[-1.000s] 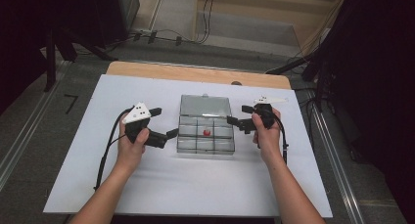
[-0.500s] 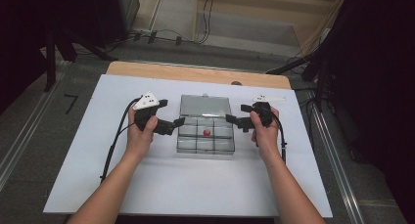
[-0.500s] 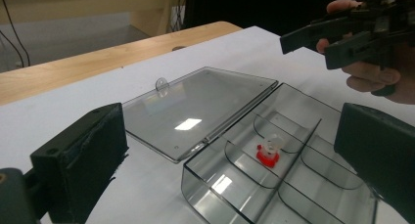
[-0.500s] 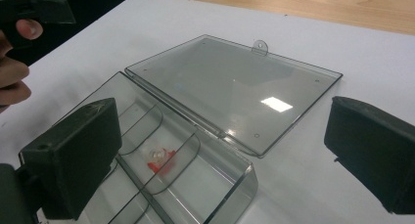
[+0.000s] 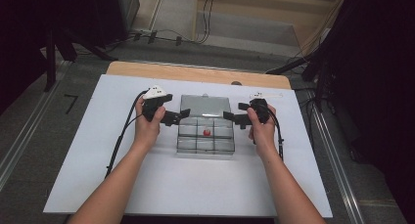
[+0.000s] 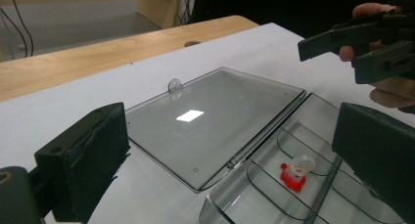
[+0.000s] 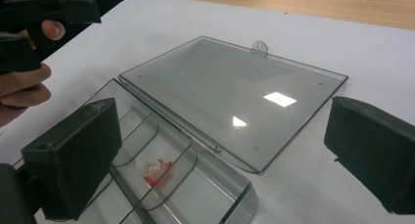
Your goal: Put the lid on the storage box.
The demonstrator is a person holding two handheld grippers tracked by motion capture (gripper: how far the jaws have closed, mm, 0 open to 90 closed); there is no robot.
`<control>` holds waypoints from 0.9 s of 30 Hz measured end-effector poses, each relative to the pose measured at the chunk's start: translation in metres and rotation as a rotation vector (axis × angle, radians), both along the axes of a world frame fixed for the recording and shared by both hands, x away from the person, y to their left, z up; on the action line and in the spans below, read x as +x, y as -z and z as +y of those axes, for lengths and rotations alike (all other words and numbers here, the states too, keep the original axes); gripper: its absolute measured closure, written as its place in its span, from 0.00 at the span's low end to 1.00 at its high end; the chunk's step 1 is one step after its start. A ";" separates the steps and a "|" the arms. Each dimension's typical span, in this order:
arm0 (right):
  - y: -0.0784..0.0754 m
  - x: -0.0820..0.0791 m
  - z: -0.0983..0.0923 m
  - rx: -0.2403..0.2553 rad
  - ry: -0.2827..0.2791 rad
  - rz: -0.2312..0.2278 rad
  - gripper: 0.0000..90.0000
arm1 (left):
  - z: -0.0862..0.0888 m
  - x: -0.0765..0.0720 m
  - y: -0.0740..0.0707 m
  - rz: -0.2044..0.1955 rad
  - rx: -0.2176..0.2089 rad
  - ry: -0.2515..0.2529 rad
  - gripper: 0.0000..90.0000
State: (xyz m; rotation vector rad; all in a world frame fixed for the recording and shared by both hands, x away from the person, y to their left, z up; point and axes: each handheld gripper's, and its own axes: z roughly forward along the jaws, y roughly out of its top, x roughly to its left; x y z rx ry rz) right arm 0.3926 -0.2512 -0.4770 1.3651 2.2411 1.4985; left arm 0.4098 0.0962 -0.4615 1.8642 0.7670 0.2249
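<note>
White desk (image 5: 98, 150) carries everything; a bare wooden strip (image 5: 195, 73) runs along its far edge.

Clear plastic organiser box (image 5: 205, 136) sits at desk centre, open. Its lid (image 5: 205, 105) lies flat on the desk on the far side, joined to the tray along the hinge. A small hang tab (image 6: 174, 85) stands at the lid's far edge. The tray is split by dividers into a grid of compartments.

Left claw (image 5: 177, 118): held in the person's left hand (image 5: 147, 128), at the box's left side near the hinge line. In the left gripper view its jaws are wide apart, gripping nothing, framing the lid and the tray corner. Whether a jaw tip touches the box wall cannot be told from the high view.

Right claw (image 5: 235, 119): held in the right hand (image 5: 262, 131), at the box's right side, level with the left claw. Jaws apart, nothing between them; in the right gripper view they straddle the lid's near corner and the tray.

Small red piece (image 5: 207, 132) with a pale, translucent top lies in the middle compartment of the tray's centre row, between the two claws and apart from both.
</note>
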 end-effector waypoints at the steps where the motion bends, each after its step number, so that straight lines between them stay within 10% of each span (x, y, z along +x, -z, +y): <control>1: 0.000 0.001 0.001 -0.003 0.000 0.005 0.00 | -0.001 0.002 0.001 0.004 0.007 0.001 0.00; 27: 0.015 0.023 0.014 0.009 0.021 0.103 0.03 | -0.014 0.029 0.025 0.184 0.025 -0.085 0.16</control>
